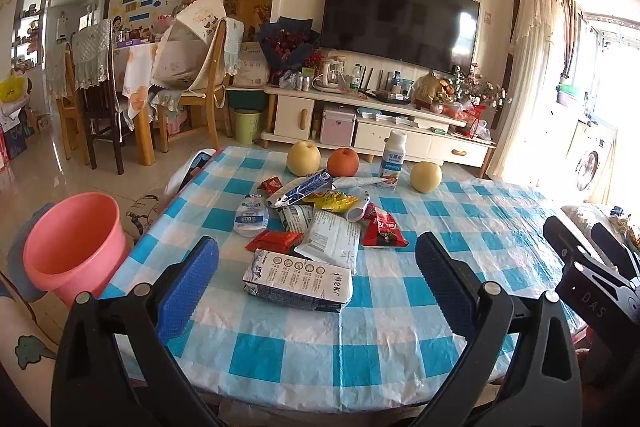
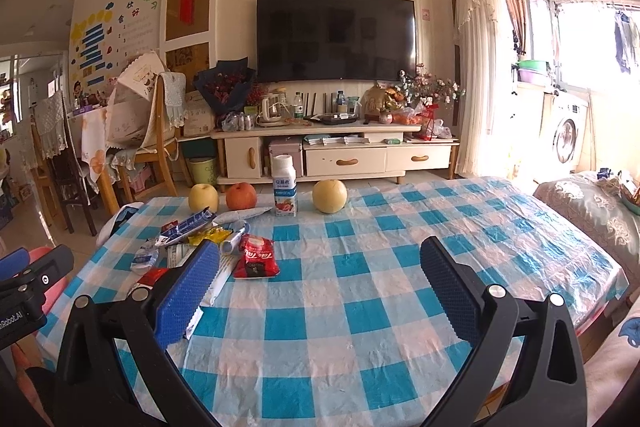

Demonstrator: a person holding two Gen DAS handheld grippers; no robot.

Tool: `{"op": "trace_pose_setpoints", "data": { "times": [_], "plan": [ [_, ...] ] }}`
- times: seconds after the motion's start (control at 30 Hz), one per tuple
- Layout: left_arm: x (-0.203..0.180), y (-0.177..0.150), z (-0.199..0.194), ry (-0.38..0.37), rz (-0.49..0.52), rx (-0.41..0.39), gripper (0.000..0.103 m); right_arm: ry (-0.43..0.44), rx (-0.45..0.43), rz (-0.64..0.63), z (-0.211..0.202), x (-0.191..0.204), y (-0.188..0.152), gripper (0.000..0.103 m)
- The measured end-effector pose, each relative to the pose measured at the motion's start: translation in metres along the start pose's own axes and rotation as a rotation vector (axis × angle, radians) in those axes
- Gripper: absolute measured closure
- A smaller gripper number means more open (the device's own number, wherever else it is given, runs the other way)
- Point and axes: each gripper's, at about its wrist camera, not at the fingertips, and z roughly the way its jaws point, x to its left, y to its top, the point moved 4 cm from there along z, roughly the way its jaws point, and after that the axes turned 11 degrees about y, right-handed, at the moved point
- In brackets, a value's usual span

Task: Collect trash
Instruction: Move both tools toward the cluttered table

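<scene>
Bucket: pink bucket (image 1: pixel 74 243) is sitting at the left edge of the left wrist frame, beside the table's corner, mouth tilted toward the camera.
Left gripper: left gripper (image 1: pixel 316 279) is hovering low over the near table edge, jaws spread wide and holding nothing, its blue pads (image 1: pixel 188 291) framing the trash.
Trash pile: wrappers are lying heaped at frame centre on the blue-checked tablecloth (image 1: pixel 460 227); a flattened milk carton (image 1: pixel 298 281) is lying nearest, between the fingers, with a white pouch (image 1: pixel 332 241) touching it behind, and a red snack bag (image 1: pixel 382 229) just to the right.
Fruit row: two yellow pears (image 1: pixel 304 158) and an orange fruit (image 1: pixel 343 162) are standing beyond the pile, beside an upright yogurt bottle (image 1: pixel 394 161).
Right gripper: right gripper (image 2: pixel 320 287) is hanging over bare cloth, jaws wide and empty, the pile sitting at its left finger.
</scene>
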Motion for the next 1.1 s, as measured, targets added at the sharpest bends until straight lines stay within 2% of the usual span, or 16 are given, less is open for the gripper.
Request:
{"op": "trace_pose_setpoints", "data": {
  "times": [0.27,0.57,0.93,1.1],
  "plan": [
    [0.011,-0.011,0.007,0.021,0.002,0.034,0.004,0.064,0.172,-0.02,0.011,0.029,-0.032,0.004],
    [0.009,-0.031,0.025,0.022,0.035,0.088,0.004,0.107,0.317,-0.019,0.014,0.044,-0.067,0.004],
    [0.008,-0.044,0.045,0.032,0.049,0.13,0.004,0.082,0.359,-0.031,0.023,0.038,-0.074,0.004],
    [0.007,-0.049,0.052,0.032,0.056,0.146,0.004,0.078,0.411,-0.031,0.031,0.036,-0.082,0.004]
  ]
}}
